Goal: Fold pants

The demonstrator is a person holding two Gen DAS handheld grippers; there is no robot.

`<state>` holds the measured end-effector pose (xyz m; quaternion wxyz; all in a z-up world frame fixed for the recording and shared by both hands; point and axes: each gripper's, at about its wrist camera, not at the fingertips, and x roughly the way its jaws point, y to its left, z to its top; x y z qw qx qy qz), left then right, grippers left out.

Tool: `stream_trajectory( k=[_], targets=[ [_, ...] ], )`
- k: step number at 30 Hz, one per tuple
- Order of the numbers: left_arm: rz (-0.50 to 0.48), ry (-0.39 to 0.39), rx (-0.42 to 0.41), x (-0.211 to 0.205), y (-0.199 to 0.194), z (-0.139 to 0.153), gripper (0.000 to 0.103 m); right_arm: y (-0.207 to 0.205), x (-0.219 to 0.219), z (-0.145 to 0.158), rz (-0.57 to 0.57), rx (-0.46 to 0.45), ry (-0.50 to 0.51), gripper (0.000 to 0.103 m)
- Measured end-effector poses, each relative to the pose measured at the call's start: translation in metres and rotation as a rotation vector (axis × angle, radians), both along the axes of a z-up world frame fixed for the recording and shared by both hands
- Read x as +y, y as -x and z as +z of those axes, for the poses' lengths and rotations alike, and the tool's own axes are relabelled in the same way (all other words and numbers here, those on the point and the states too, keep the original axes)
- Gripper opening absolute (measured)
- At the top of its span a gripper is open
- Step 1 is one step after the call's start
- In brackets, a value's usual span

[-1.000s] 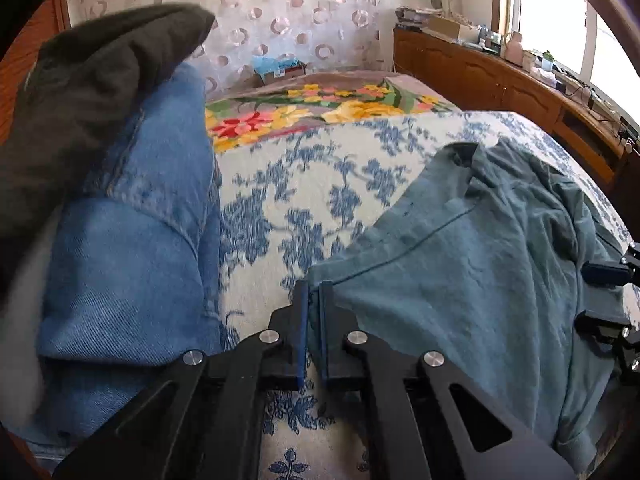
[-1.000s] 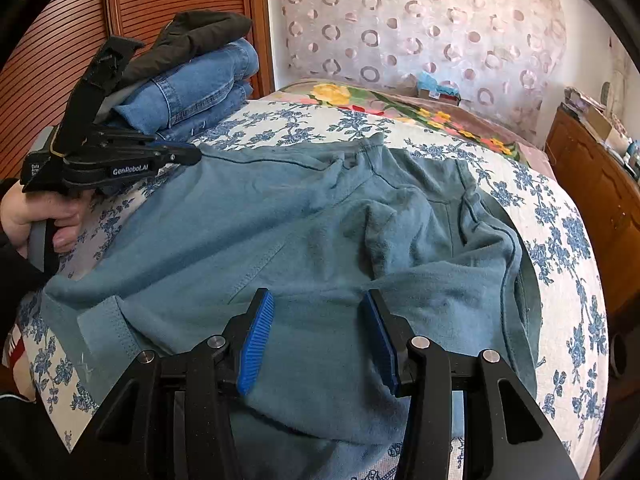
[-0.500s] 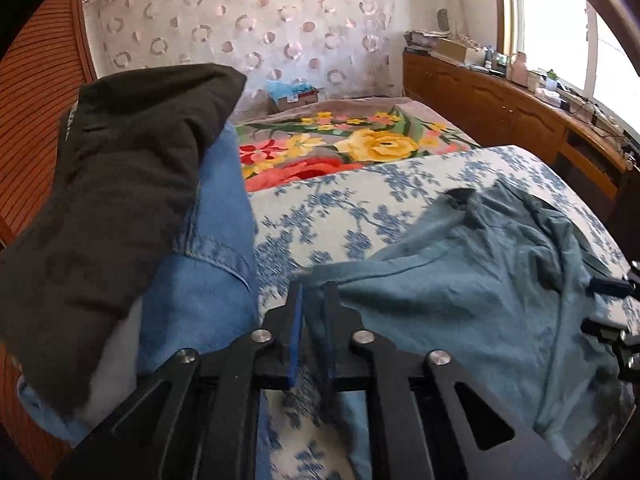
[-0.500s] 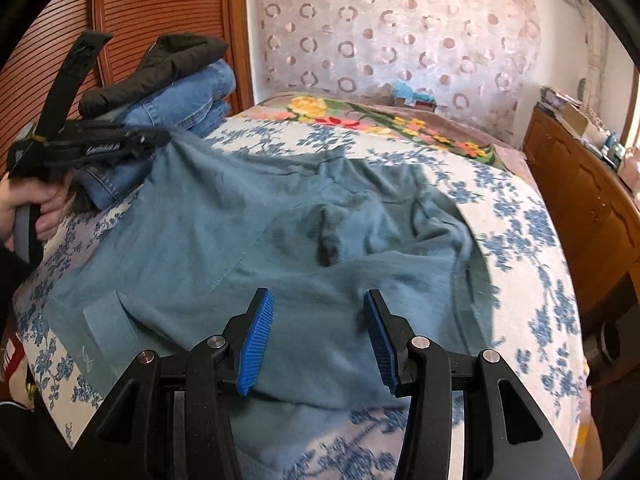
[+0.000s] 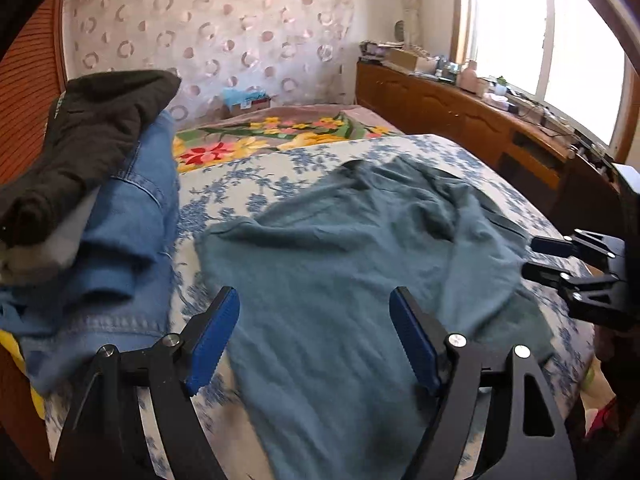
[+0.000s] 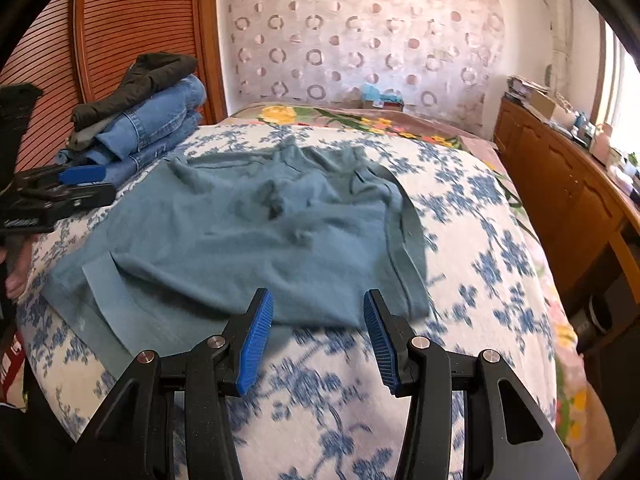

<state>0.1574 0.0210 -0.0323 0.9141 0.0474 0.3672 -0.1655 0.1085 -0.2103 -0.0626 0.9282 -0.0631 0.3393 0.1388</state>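
Note:
Teal pants (image 5: 344, 280) lie rumpled on the blue-flowered bedspread, also in the right wrist view (image 6: 248, 240). My left gripper (image 5: 316, 336) is open and empty, just above the pants' near left part. My right gripper (image 6: 318, 336) is open and empty, at the pants' near edge. The right gripper also shows at the right of the left wrist view (image 5: 560, 256). The left gripper shows at the left of the right wrist view (image 6: 76, 184).
A stack of folded blue jeans (image 5: 120, 248) topped by a dark garment (image 5: 92, 152) sits at the left of the bed, also in the right wrist view (image 6: 156, 124). A wooden cabinet (image 6: 560, 184) runs along the right. A slatted wardrobe door (image 6: 132, 24) stands behind the stack.
My left gripper let go of the pants' edge and opened; the cloth dropped flat. Both grippers pulled back toward the near edge of the bed.

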Motion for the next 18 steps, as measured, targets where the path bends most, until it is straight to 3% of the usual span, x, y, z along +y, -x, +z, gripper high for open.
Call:
stream_trajectory(
  k=[5,12,18],
  targets=[
    [-0.043,0.018,0.004,-0.014,0.022,-0.002,0.076,0.009,-0.011,-0.004,-0.024,0.007,0.001,0.049],
    [-0.084,0.044,0.044,-0.03,0.042,-0.015,0.061,0.014,-0.023,-0.001,-0.034,0.011,0.034,0.049],
    [-0.096,0.056,0.096,-0.039,0.04,-0.03,0.047,-0.009,-0.038,0.004,-0.031,0.037,0.026,0.049]
  ],
)
